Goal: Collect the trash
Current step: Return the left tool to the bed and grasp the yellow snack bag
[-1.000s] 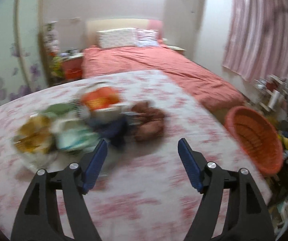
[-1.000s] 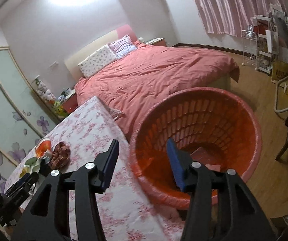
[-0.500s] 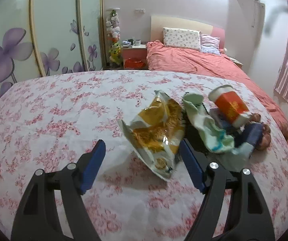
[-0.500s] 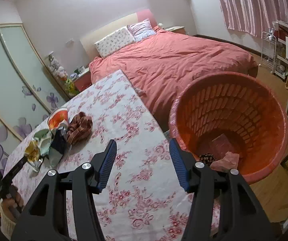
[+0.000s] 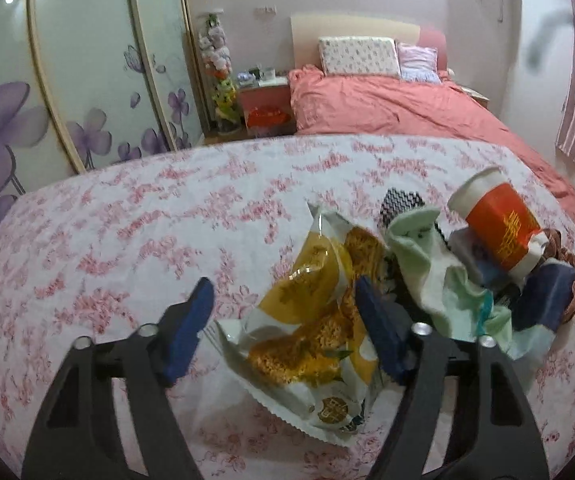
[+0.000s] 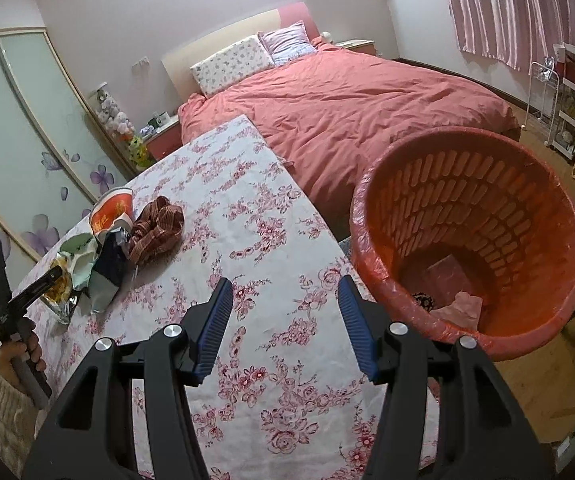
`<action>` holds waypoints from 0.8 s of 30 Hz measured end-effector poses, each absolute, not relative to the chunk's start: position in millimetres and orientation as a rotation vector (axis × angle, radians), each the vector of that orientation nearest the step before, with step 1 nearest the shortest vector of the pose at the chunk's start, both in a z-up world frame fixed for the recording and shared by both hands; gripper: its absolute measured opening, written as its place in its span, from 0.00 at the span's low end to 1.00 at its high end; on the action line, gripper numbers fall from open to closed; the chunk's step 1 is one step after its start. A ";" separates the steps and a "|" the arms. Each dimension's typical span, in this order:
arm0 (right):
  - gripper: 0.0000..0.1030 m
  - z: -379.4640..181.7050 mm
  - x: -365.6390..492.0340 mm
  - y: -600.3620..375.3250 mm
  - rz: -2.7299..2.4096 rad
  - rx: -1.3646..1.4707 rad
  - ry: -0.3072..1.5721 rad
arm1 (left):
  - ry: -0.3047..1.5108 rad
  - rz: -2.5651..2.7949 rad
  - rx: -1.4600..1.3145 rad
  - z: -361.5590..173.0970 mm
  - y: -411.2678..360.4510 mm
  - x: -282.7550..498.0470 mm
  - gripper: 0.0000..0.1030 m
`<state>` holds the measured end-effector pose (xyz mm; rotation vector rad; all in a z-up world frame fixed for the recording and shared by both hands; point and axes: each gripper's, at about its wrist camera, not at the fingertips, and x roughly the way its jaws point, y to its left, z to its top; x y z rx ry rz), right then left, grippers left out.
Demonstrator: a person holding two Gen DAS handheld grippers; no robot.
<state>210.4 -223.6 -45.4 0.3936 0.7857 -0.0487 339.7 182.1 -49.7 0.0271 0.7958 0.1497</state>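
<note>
A pile of trash lies on the floral tablecloth (image 5: 127,248): a yellow snack wrapper (image 5: 315,332), a pale green wrapper (image 5: 427,264), an orange paper cup (image 5: 499,224) on its side, a dark blue packet (image 5: 543,300) and a brown striped cloth (image 6: 157,226). My left gripper (image 5: 281,320) is open, its jaws on either side of the yellow wrapper's near end. My right gripper (image 6: 285,320) is open and empty above the table's near part, beside the orange basket (image 6: 467,208), which holds a few scraps.
A bed with a red cover (image 6: 347,96) stands beyond the table. A sliding wardrobe with purple flowers (image 5: 47,120) is at left. A red nightstand (image 5: 265,110) sits by the bed. Shelves and clutter (image 6: 567,100) stand at right by the striped curtain.
My left gripper has moved closer to the yellow wrapper, which now lies between its fingers. My right gripper has swung away from over the basket towards the table.
</note>
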 end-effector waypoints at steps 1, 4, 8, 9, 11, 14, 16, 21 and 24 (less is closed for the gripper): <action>0.54 -46.0 210.8 -223.0 -0.047 0.392 0.788 | 0.808 0.135 0.016 -52.0 183.3 339.5 0.59; 0.54 -46.4 212.4 -219.1 -0.038 0.390 0.793 | 0.829 0.108 0.006 -60.2 188.2 340.3 0.54; 0.54 -45.8 213.6 -213.1 -0.024 0.385 0.794 | 0.844 0.078 -0.003 -64.2 187.6 339.1 0.54; 0.54 -45.3 213.9 -211.4 -0.021 0.383 0.794 | 0.847 0.073 0.000 -64.9 186.5 339.2 0.53; 0.54 -44.9 214.4 -207.8 -0.013 0.379 0.796 | 0.847 0.068 0.019 -66.7 183.4 339.0 0.43; 0.54 -43.1 215.5 -200.4 0.001 0.374 0.794 | 0.830 0.061 0.026 -65.1 183.1 335.9 0.24; 0.54 -41.8 215.9 -196.7 0.009 0.370 0.793 | 0.819 0.057 0.018 -62.4 185.8 331.7 0.18; 0.54 -37.8 220.1 -179.4 0.043 0.350 0.793 | 0.768 0.085 0.018 -51.2 200.4 311.4 0.16; 0.54 -36.4 225.0 -165.4 0.069 0.336 0.798 | 0.744 0.119 0.003 -43.2 214.9 298.3 0.16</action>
